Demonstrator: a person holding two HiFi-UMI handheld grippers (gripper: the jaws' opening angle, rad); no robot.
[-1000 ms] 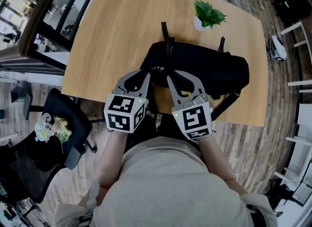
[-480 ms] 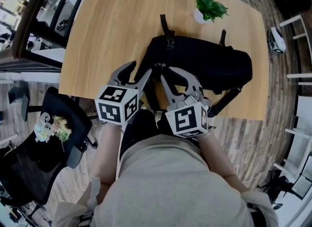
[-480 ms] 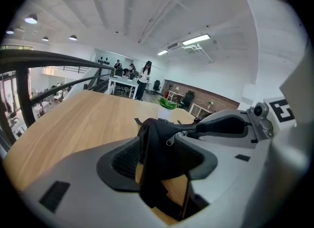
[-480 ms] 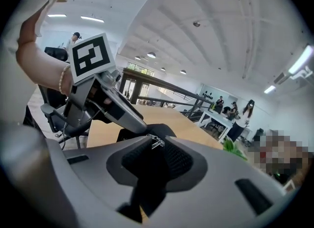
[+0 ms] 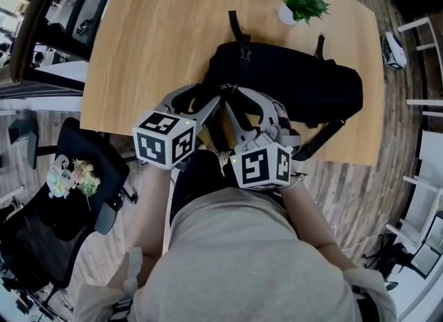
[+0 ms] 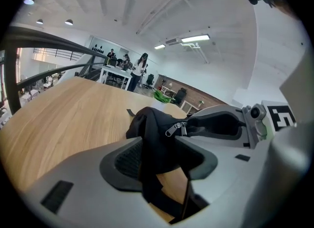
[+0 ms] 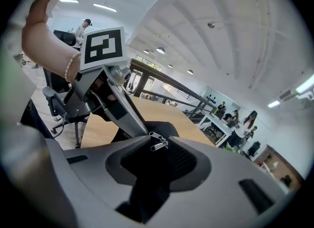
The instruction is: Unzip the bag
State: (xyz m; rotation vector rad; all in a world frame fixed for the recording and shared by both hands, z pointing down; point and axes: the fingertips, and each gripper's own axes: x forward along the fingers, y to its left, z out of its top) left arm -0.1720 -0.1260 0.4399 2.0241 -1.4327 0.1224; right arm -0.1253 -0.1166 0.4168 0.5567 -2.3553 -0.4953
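Bag (image 5: 297, 88): plain black, straps included. Zip pulls (image 7: 158, 141): silver metal. Desk (image 5: 159, 30): light honey wood with fine grain. Plant (image 5: 304, 1): bright green leaves, in a white pot (image 5: 286, 14). Floor (image 5: 346, 189): grey-brown planks of mixed tone. Office chair (image 5: 90, 158): black. Person's shirt (image 5: 249, 258): pale grey-beige, unpatterned.

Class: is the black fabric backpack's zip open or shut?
Shut, as far as visible: the black fabric backpack shows its two metal zip pulls together, no gap.
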